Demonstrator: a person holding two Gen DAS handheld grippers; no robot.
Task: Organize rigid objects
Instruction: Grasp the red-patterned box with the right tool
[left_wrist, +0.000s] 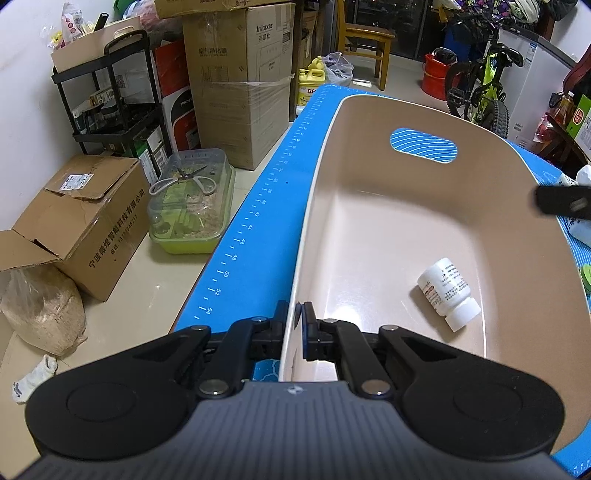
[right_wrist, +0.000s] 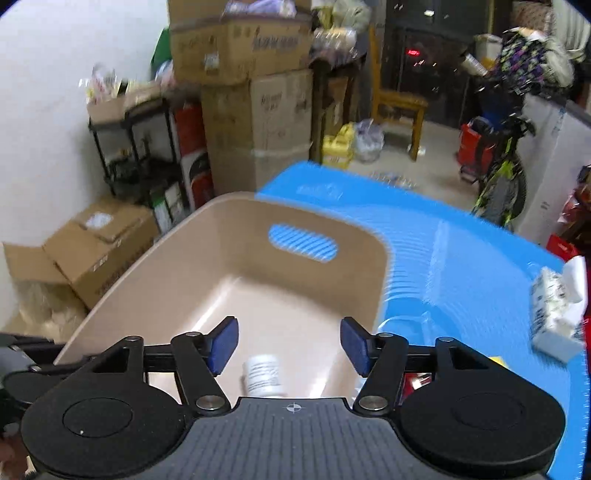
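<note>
A beige plastic bin (left_wrist: 369, 229) stands on the blue mat (left_wrist: 266, 206). My left gripper (left_wrist: 297, 325) is shut on the bin's near left rim. A white pill bottle (left_wrist: 448, 291) lies on its side on the bin floor; it also shows in the right wrist view (right_wrist: 263, 374). My right gripper (right_wrist: 289, 343) is open and empty, hovering above the near end of the bin (right_wrist: 236, 266) over the bottle. A black part of the right gripper shows at the right edge of the left wrist view (left_wrist: 563, 199).
A tissue pack (right_wrist: 557, 314) lies on the mat (right_wrist: 461, 266) right of the bin. A white bottle (left_wrist: 580, 206) and a green lid (left_wrist: 585, 277) sit past the bin's right wall. Cardboard boxes (left_wrist: 85, 221), a green container (left_wrist: 192, 206) and a shelf stand on the floor left.
</note>
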